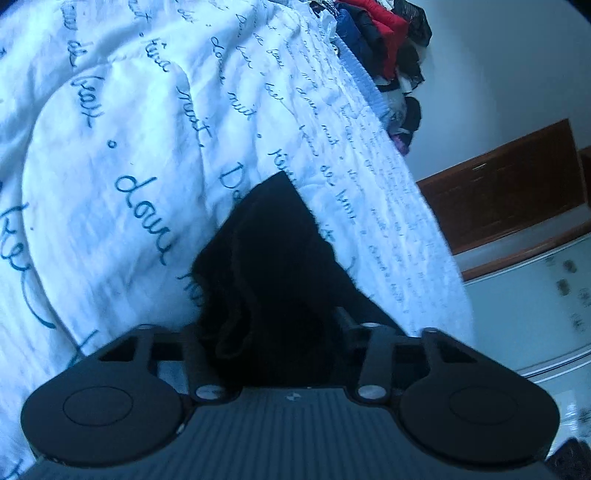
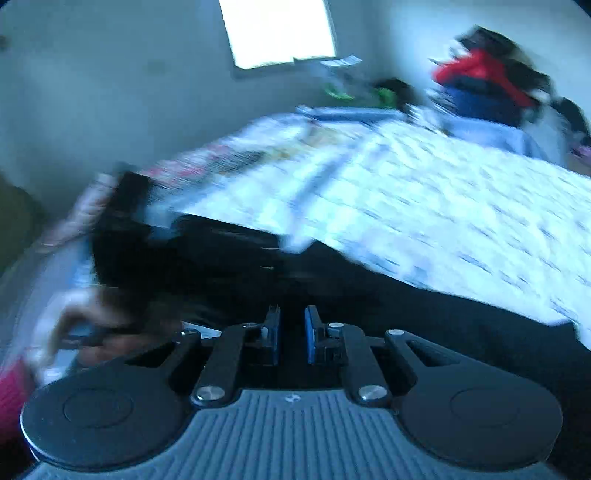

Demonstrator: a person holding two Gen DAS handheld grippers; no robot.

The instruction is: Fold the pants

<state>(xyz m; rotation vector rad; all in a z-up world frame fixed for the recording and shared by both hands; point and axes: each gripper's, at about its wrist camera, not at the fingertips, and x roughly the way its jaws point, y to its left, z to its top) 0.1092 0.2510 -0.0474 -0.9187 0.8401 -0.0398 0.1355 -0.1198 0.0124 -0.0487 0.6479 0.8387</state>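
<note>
The black pants point(image 1: 269, 258) bunch over my left gripper point(image 1: 280, 332) and hide its fingertips; the cloth rises to a point above a white bedspread with blue writing point(image 1: 122, 122). In the right wrist view the black pants point(image 2: 424, 306) stretch across the near edge of the bed. My right gripper point(image 2: 291, 332) has its blue pads point(image 2: 309, 332) close together with black cloth in the narrow gap between them. The view is motion-blurred.
A pile of red, blue and black clothes point(image 1: 380, 40) sits at the far end of the bed, also in the right wrist view point(image 2: 487, 81). A wooden cabinet point(image 1: 506, 188) and a bright window point(image 2: 277, 29) are beyond. The other hand point(image 2: 92, 332) shows at left.
</note>
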